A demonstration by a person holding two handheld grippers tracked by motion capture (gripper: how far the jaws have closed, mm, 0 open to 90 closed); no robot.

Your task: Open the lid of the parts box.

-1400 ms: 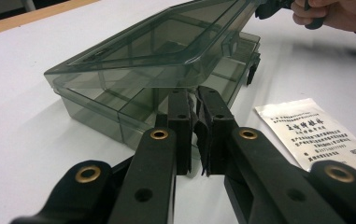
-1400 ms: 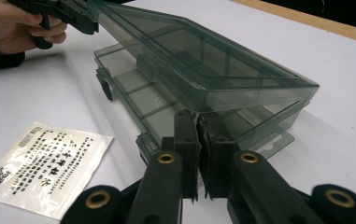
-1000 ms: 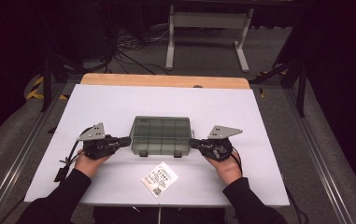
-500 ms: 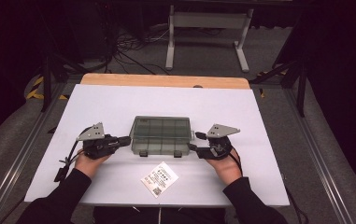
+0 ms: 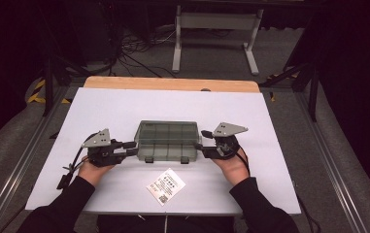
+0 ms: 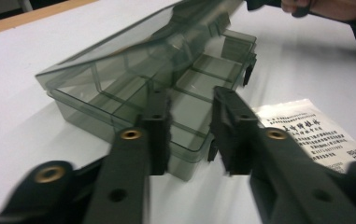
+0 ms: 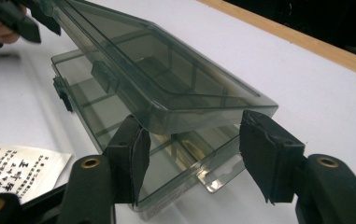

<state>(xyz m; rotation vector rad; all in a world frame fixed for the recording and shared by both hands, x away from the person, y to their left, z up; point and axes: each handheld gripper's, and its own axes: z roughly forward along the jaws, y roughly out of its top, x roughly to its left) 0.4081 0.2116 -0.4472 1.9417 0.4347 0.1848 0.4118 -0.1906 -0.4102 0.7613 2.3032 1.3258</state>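
Here, a smoky clear plastic compartment box [image 5: 167,141] sits at the middle of the white table [image 5: 124,109], its lid lifted part-way off the divided tray, as both gripper views show. The left gripper [image 5: 130,148] lies at the box's left end, near the front corner; its jaws have just been opening and now stand spread, with the tray's near corner in the gap and the pads not pressing on it. The right gripper [image 5: 203,141] sits at the box's right end, its jaws likewise spread after just opening, the raised lid's corner and the tray edge between them, untouched as far as can be seen. A printed white packet [image 5: 165,186] lies flat on the table just near of the box, between the person's forearms.
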